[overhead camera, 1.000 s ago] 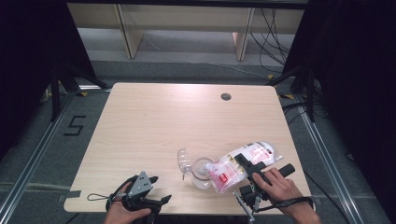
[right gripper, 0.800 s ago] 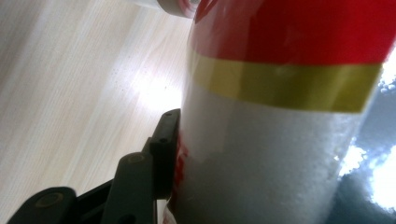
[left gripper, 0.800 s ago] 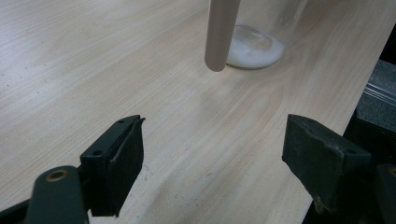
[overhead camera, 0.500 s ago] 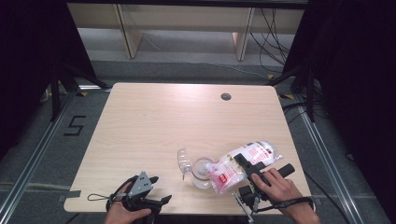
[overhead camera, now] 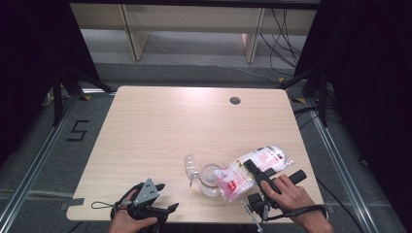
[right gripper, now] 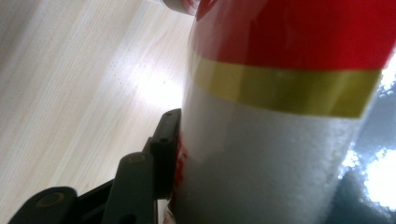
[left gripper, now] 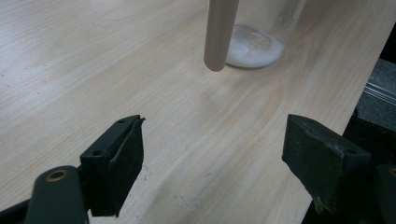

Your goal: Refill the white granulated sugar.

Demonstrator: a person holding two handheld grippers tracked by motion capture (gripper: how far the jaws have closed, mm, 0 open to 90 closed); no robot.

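1. Left tool (overhead camera: 163, 209): at the near edge of the pale wood-grain counter (overhead camera: 160, 126), well to the left of the jar; jaws wide apart, bare wood between them in the left gripper view. Idle.

2. Clear plastic lid (overhead camera: 190, 168): just left of the jar, standing on edge beside its mouth. Light and thin; may skid if nudged.

3. Clear glass jar (overhead camera: 210, 178): lying on its side on the counter, mouth facing the bag's end, a heap of white powder (left gripper: 254, 46) inside it in the left gripper view. Judged hard, smooth and breakable; round, so apt to roll when pushed. Stands directly in the bag's path.

4. Soft clear plastic bag of white granules with red-and-yellow label (overhead camera: 252, 170): tilted, low end touching the jar, high end raised to the right of it. Right tool (overhead camera: 256, 171) clamped across the bag's middle; one pad presses its side in the right gripper view. Judged fairly heavy, limp, slippery-skinned; contents shift, so the body sags either side of a grip. Best held at the packed middle.

5. Round dark grommet hole (overhead camera: 235, 101): far beyond the jar; no obstruction.
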